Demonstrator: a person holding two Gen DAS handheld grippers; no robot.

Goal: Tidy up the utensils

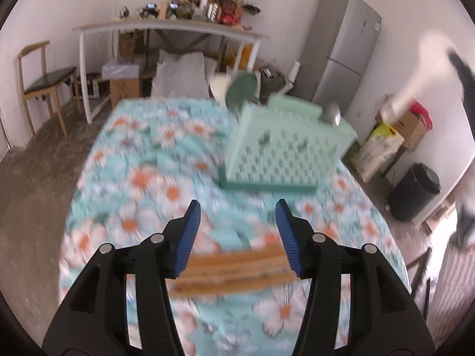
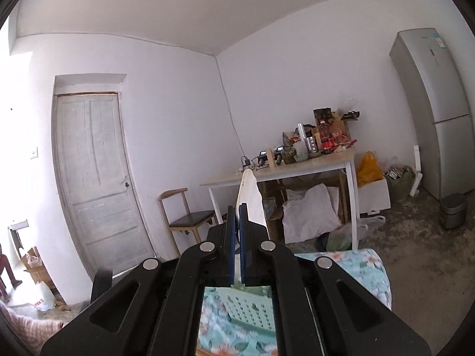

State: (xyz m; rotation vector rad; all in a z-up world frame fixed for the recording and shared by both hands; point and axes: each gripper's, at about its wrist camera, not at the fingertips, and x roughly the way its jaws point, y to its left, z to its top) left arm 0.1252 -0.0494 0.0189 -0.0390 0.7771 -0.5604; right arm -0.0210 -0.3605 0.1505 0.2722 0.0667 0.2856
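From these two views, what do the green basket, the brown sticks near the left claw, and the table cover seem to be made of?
Green basket: probably matte moulded plastic, judging by its regular cut-out holes. Brown sticks: likely wood or bamboo, with a tan, dull surface; blur hides the grain. Table cover: seemingly printed cloth with a flower pattern, draping over the edge.

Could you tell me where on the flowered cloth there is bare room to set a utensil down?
The wide stretch of cloth left of the green rack looks bare, back to the far edge. It is crowded near the left gripper, where the chopsticks lie, and on the right, where the rack stands.
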